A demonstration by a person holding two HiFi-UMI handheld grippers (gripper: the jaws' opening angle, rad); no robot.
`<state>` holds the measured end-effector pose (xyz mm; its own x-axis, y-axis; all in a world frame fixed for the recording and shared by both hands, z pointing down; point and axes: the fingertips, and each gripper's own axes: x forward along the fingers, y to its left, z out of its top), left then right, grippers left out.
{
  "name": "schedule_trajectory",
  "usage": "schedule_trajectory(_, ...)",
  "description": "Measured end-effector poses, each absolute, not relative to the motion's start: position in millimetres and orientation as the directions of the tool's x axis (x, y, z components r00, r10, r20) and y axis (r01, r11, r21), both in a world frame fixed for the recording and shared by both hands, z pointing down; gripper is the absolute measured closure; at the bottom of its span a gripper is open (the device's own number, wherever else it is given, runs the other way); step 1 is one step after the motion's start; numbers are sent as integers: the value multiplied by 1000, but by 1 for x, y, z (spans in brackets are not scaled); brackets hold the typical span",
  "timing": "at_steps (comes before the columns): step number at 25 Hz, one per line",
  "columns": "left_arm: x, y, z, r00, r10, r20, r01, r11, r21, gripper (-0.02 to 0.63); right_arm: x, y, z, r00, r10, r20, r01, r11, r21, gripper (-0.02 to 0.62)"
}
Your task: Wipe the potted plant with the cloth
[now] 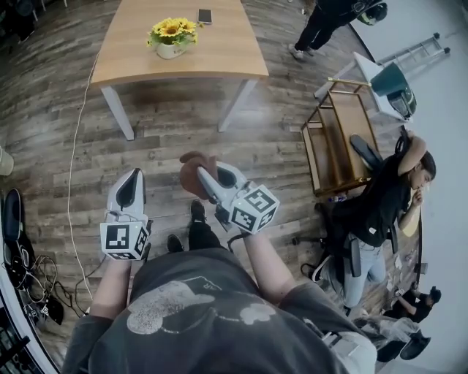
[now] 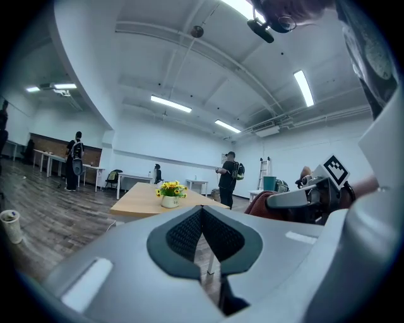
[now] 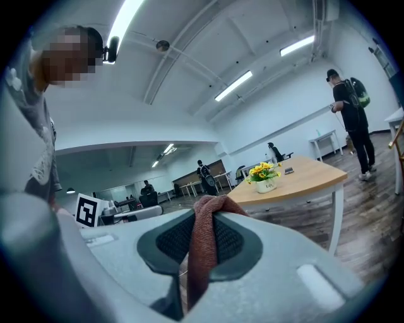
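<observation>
Closest in, the right gripper point(image 3: 203, 217) has its jaws pinching a reddish-brown cloth point(image 3: 199, 252). The fabric bunches in a fold over the tips and hangs as a strip down the gap between the two dark pads. Just to its left and apart from it, the left gripper point(image 2: 202, 214) has its jaws pressed together with nothing between them. The head view shows both grippers held side by side above the wood-plank floor point(image 1: 168, 139), each with its marker cube toward the person. Well ahead of both pairs of jaws, and touched by neither, stands the potted plant point(image 1: 173, 35), yellow flowers in a small white pot, upright on a pale wooden worktop point(image 1: 227, 55). Seen along the right jaws, it sits beyond the tips and to their right. Seen along the left jaws, it sits beyond the tips and slightly to their left. A dark phone point(image 1: 205, 16) lies on the worktop just behind the pot. Farther off, to the right of the jaws, are a wooden trolley point(image 1: 340, 135) and a seated person point(image 1: 384, 208).
</observation>
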<state>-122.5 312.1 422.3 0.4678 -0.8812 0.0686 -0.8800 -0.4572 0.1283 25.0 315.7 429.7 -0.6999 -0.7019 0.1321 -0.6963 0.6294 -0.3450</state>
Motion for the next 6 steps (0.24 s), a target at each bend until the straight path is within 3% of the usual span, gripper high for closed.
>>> schedule_trajectory(6,-120,317,422,474,-874,101,-877,-459,145,588,25,326,433,-675,-720,162,-724,602,-337,554)
